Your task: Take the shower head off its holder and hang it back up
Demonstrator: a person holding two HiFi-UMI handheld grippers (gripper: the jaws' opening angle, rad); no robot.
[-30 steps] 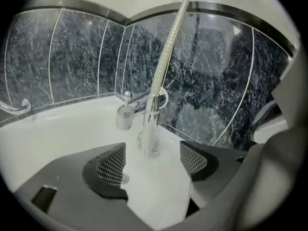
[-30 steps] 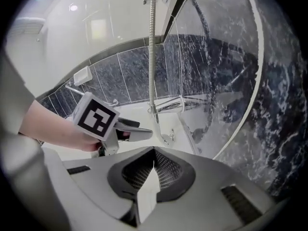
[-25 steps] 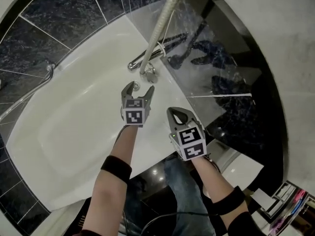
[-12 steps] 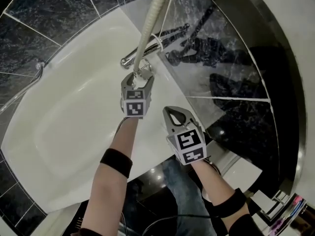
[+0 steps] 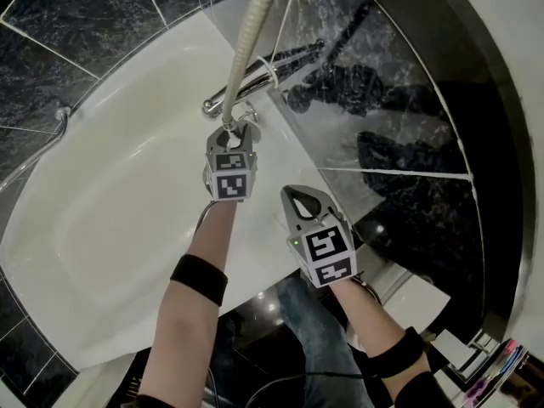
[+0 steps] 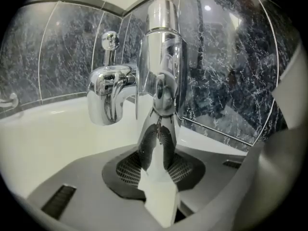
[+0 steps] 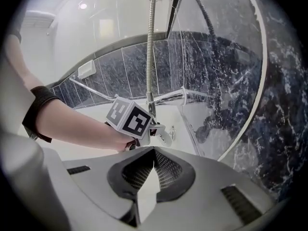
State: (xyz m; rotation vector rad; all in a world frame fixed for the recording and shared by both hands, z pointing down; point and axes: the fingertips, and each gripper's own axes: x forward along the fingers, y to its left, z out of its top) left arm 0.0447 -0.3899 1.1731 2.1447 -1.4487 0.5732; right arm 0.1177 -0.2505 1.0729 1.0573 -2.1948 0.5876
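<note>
Closing just now, my left claw (image 6: 159, 129) grips the shower head (image 6: 161, 57) beside the tap (image 6: 108, 93) at the far edge of the bathtub (image 5: 110, 194), while my right claw (image 7: 153, 150) hangs shut and empty.

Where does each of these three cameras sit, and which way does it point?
Head view: on the person's head, looking steeply down into the bathtub; both forearms, left gripper and right gripper show.
Left gripper view: on the left gripper, looking along its jaws, which have just been closing on the chrome piece at the hose end, beside the tap.
Right gripper view: on the right gripper, over its shut, empty jaws towards the left gripper and forearm.
Shared: the hose and left gripper, in head and right gripper views.
</note>
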